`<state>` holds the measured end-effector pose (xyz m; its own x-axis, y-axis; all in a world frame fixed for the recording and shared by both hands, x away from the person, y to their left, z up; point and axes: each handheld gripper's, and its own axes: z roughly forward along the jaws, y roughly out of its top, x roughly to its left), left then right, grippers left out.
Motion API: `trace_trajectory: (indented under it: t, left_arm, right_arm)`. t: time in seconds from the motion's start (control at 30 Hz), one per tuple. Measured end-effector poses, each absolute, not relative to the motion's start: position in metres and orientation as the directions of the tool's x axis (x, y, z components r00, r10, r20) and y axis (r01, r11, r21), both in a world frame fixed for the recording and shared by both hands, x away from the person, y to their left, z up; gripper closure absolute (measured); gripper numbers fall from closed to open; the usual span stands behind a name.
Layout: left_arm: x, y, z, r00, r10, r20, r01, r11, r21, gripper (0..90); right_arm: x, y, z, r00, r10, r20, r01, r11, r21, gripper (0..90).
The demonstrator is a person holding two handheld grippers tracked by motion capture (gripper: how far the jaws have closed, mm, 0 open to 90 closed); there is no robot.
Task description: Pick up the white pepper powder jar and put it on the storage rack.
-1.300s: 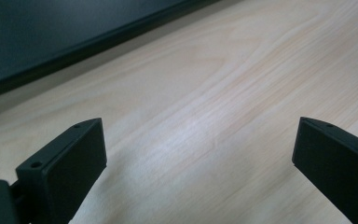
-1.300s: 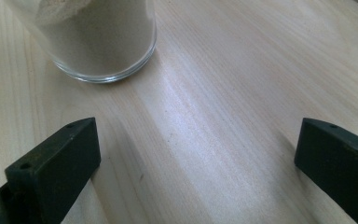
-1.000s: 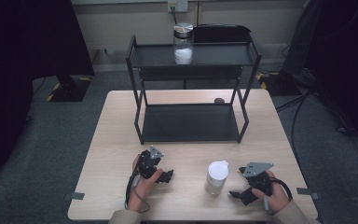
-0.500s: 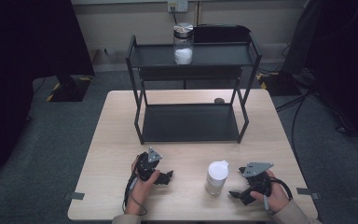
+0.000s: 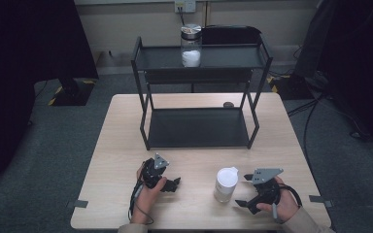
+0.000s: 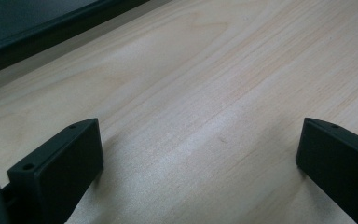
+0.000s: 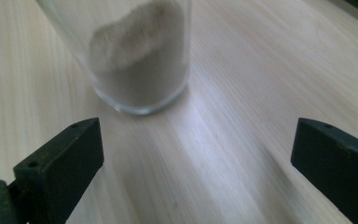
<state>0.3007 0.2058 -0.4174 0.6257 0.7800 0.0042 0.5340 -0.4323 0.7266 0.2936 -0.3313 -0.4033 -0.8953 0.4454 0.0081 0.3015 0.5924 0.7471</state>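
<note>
A glass jar (image 5: 225, 185) with a white lid stands upright on the wooden table (image 5: 126, 126), near its front edge. Pale powder fills the bottom of the jar (image 7: 141, 60). My right gripper (image 5: 244, 191) sits just right of that jar, open, jaws apart and empty, a short gap away. My right gripper (image 7: 193, 158) looks at the jar's base from close by. My left gripper (image 5: 175, 183) rests low over the table left of the jar, open and empty. My left gripper (image 6: 198, 158) has bare wood between its jaws.
A black two-tier metal rack (image 5: 201, 128) stands at the back of the table. A second jar (image 5: 191, 45) with a metal lid and white contents stands on its top shelf. A small dark round object (image 5: 228, 104) lies right of the rack.
</note>
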Motion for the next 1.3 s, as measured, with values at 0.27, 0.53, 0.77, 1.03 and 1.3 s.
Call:
trace_trajectory:
  t: [0.27, 0.53, 0.77, 1.03, 1.3]
  left_arm:
    - [0.301, 0.206, -0.417, 0.626, 0.780, 0.004, 0.534, -0.432, 0.727, 0.0]
    - [0.301, 0.206, -0.418, 0.626, 0.780, 0.004, 0.534, -0.432, 0.727, 0.0]
    - [0.301, 0.206, -0.418, 0.626, 0.780, 0.004, 0.534, -0.432, 0.727, 0.0]
    - [0.301, 0.206, -0.418, 0.626, 0.780, 0.004, 0.534, -0.432, 0.727, 0.0]
    - [0.301, 0.206, -0.418, 0.626, 0.780, 0.004, 0.534, -0.432, 0.727, 0.0]
  right_arm:
    - [0.300, -0.329, -0.406, -0.908, 0.408, 0.097, 0.309, 0.495, 0.812, 0.9]
    - [0.292, -0.314, -0.411, -0.906, 0.410, 0.104, 0.296, 0.439, 0.848, 6.5]
    - [0.283, -0.301, -0.417, -0.898, 0.432, 0.081, 0.270, 0.398, 0.877, 22.1]
    - [0.281, -0.292, -0.410, -0.899, 0.437, 0.034, 0.240, 0.427, 0.872, 29.5]
    - [0.297, -0.289, -0.396, -0.903, 0.425, 0.063, 0.263, 0.430, 0.864, 29.6]
